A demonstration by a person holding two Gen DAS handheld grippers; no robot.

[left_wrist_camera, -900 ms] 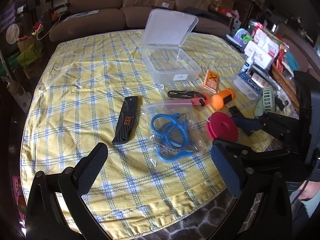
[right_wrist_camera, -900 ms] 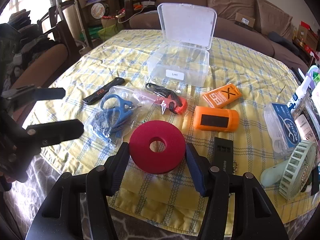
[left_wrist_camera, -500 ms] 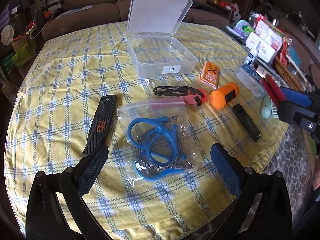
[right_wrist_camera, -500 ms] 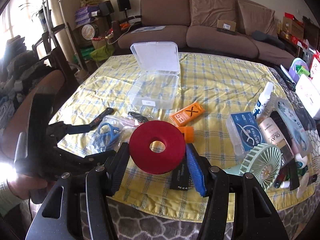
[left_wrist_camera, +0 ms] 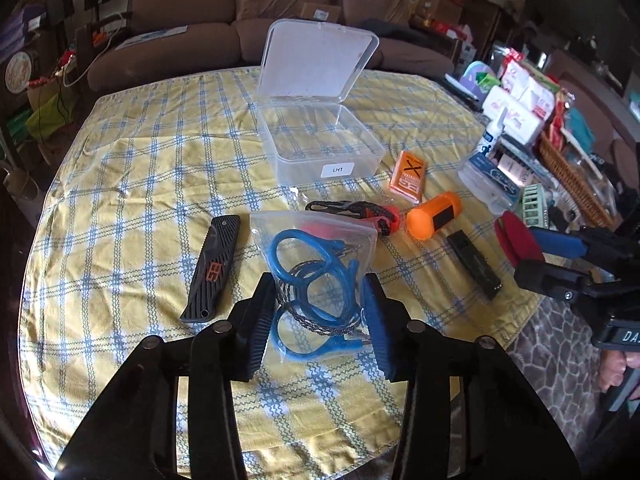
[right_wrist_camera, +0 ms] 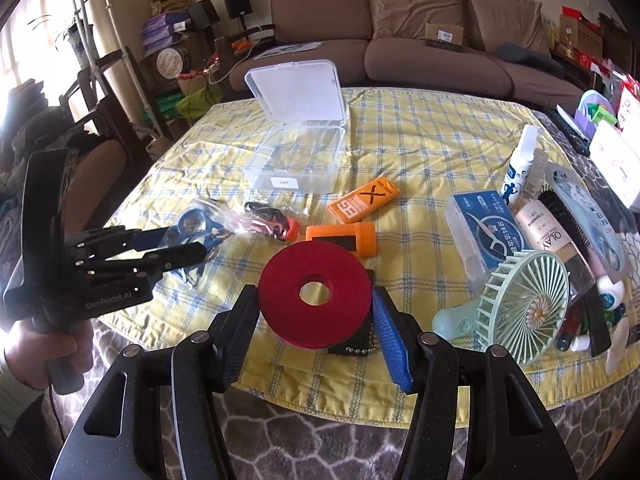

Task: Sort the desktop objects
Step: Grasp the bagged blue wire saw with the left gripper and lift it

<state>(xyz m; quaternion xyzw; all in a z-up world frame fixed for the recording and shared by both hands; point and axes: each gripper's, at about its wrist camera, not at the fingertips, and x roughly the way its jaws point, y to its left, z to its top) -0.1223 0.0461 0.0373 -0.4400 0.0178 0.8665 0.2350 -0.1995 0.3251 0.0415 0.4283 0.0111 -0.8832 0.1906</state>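
Observation:
My left gripper (left_wrist_camera: 318, 324) is shut on the clear bag holding the blue-handled wire saw (left_wrist_camera: 316, 280), near the table's front edge; it also shows in the right wrist view (right_wrist_camera: 176, 250). My right gripper (right_wrist_camera: 314, 334) is shut on a red disc (right_wrist_camera: 314, 290), held above the front edge; the disc shows edge-on in the left wrist view (left_wrist_camera: 518, 242). An open clear plastic box (left_wrist_camera: 320, 148) stands mid-table. A black folding knife (left_wrist_camera: 212, 274), a black and red tool (left_wrist_camera: 360, 212), an orange cylinder (left_wrist_camera: 434, 216), an orange card (left_wrist_camera: 408, 176) and a black whistle (left_wrist_camera: 474, 264) lie around it.
The yellow checked tablecloth (left_wrist_camera: 140, 168) covers the table. Toiletries, a green fan (right_wrist_camera: 520, 300), a floss box (right_wrist_camera: 486, 236) and a wicker basket (left_wrist_camera: 572, 184) crowd the right side. A brown sofa (right_wrist_camera: 400, 40) stands behind.
My left gripper has closed from wide open onto the wire saw bag. My right gripper has lifted the red disc off the cloth and drawn it back over the front edge.

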